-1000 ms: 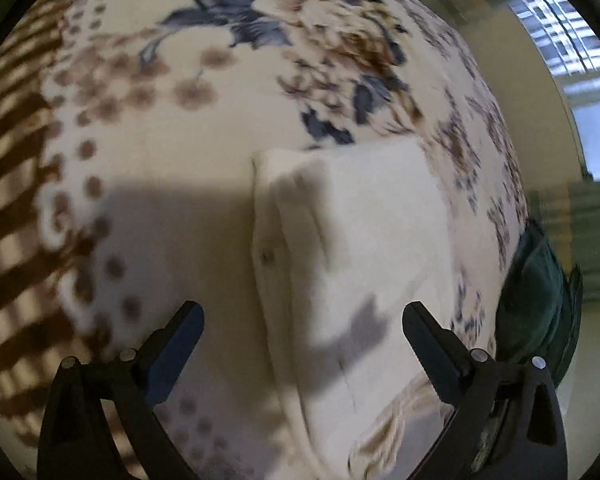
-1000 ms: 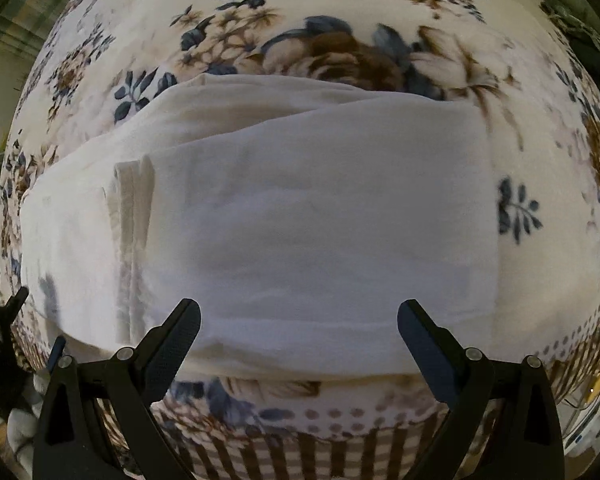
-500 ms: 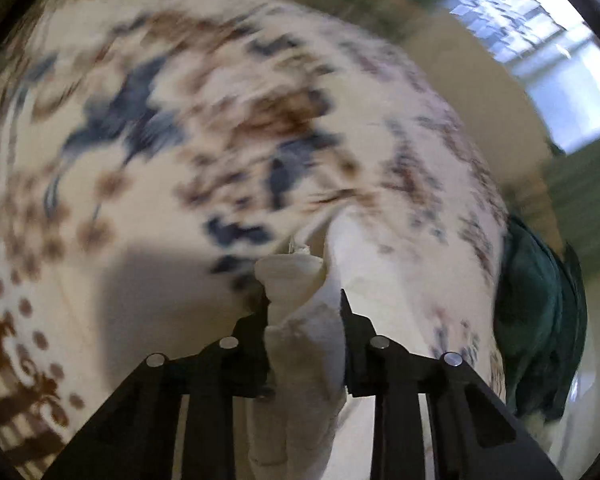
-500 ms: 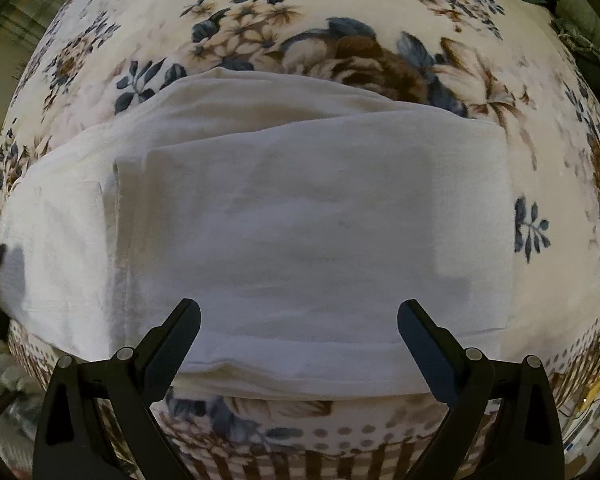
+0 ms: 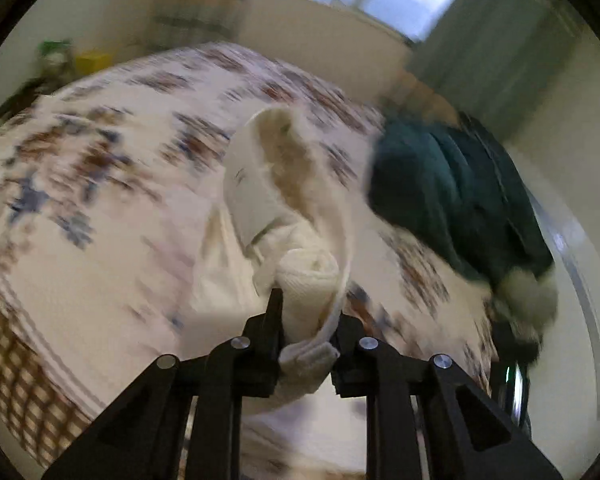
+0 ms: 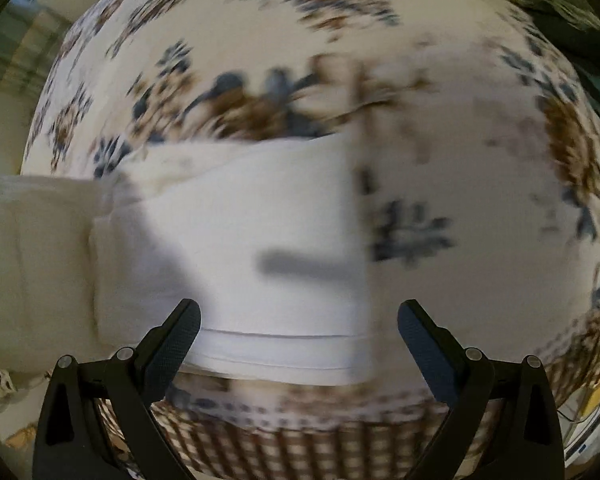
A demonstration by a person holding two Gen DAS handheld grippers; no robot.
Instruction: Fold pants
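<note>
The cream-white pants [image 6: 236, 248] lie partly folded on the floral bedspread [image 6: 480, 208]. My left gripper [image 5: 306, 320] is shut on the waistband end of the pants [image 5: 300, 276] and holds it lifted off the bed, the cloth curling up in front of the camera. That lifted end shows at the left edge of the right wrist view [image 6: 28, 248]. My right gripper [image 6: 298, 320] is open and empty, hovering over the near edge of the folded part. Both views are blurred by motion.
A dark green garment [image 5: 452, 200] lies on the bed's far right side. The bedspread [image 5: 100, 200] has a checked border [image 6: 320, 444] along its near edge. A window and wall stand behind the bed.
My left gripper closed on the pants' end and lifted it up off the bed. The right gripper stayed open and shifted right relative to the pants.
</note>
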